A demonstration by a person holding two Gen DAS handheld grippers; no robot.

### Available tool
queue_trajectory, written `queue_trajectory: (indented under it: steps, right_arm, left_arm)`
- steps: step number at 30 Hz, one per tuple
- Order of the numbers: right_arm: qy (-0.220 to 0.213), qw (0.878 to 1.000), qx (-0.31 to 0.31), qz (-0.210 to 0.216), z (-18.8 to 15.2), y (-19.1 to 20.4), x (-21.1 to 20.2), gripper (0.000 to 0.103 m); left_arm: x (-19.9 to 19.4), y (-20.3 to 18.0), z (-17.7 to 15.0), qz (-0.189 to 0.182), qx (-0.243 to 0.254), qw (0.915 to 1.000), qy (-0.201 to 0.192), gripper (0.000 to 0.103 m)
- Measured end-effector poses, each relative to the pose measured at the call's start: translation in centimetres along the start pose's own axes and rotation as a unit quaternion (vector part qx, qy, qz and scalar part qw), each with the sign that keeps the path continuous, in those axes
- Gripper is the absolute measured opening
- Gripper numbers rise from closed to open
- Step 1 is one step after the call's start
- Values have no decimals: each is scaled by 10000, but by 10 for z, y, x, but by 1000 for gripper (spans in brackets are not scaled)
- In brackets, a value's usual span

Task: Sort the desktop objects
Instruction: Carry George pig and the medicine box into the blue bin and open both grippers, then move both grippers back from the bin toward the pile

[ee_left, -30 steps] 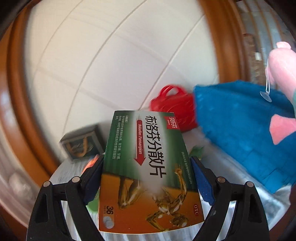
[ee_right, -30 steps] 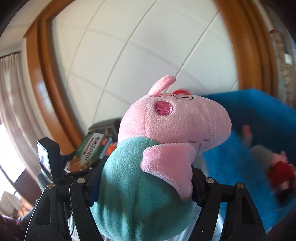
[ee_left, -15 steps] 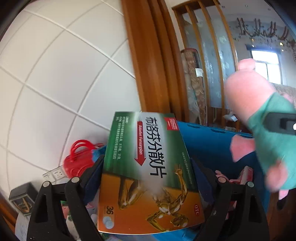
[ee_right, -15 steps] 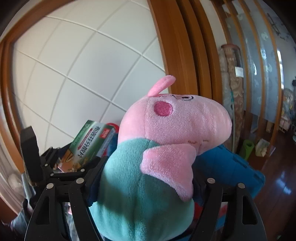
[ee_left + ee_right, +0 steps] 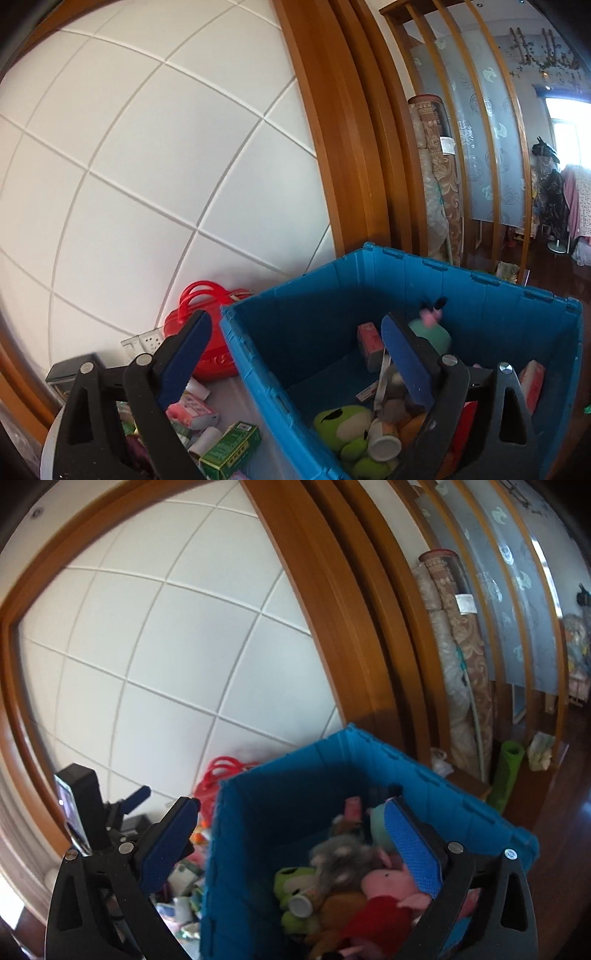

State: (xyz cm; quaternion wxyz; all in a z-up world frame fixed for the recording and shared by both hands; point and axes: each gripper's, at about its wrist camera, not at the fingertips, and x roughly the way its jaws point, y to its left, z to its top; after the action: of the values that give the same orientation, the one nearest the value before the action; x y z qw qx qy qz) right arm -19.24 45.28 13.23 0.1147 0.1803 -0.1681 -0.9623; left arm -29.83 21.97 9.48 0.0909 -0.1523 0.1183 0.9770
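Note:
A blue plastic crate (image 5: 321, 295) (image 5: 280, 786) stands on the table, holding several plush toys and small boxes. Both grippers are open and empty, above the crate's near left corner. My left gripper (image 5: 299, 354) spans the crate's left wall. My right gripper (image 5: 291, 838) does the same. A green frog plush (image 5: 343, 421) (image 5: 291, 882) lies in the crate. A teal and pink pig plush (image 5: 430, 328) lies at the crate's back. A pink pig plush in red (image 5: 384, 886) lies near the right fingers.
Left of the crate the table holds small boxes, among them a green one (image 5: 232, 443) and a pink one (image 5: 192, 411). A red handled bag (image 5: 199, 325) stands by the white tiled wall. A wooden frame and rolled carpets (image 5: 436, 184) stand behind.
My left gripper let go of the green and orange medicine box and my right gripper let go of the pig plush. Both now stand open over the crate.

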Motion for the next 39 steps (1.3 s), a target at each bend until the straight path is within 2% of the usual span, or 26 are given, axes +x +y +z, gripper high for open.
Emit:
queue_trajectory:
  steps: [3, 12, 19, 22, 24, 27, 30, 32, 36, 39]
  right_arm:
    - [20, 9999, -8, 117, -16, 5, -7, 103]
    - [178, 9972, -438, 573, -56, 53, -18, 103]
    - [238, 9929, -782, 858, -88, 120, -20, 103]
    - [336, 9928, -751, 875, -107, 154, -11, 103]
    - [395, 9895, -1040, 924, -126, 182, -4, 103]
    - [615, 9842, -1492, 726, -159, 222, 8, 103]
    - [885, 9794, -1620, 823, -187, 246, 21, 103]
    - [1183, 9762, -1686, 671, -210, 260, 36, 103]
    - [1958, 9654, -1490, 863, -254, 268, 72, 103]
    - [2166, 9611, -1431, 941, -274, 271, 96, 103]
  left_arm:
    - [-13, 10, -21, 189, -70, 9998, 36, 94]
    - [-57, 50, -79, 993, -200, 9948, 129, 94]
    - [-84, 99, -127, 1284, -274, 9907, 354, 94]
    - [-97, 133, -157, 1477, -363, 9867, 577, 94]
    - [-106, 157, -180, 1648, -313, 9830, 751, 94]
    - [-125, 196, -223, 2054, -129, 9740, 949, 94]
    - [-139, 242, -264, 2254, -249, 9653, 1297, 94]
    - [-146, 268, -284, 2417, -317, 9581, 1502, 94]
    - [-148, 302, -309, 2566, -527, 9500, 1701, 94]
    - [-142, 309, -316, 2487, -604, 9513, 1720, 94]
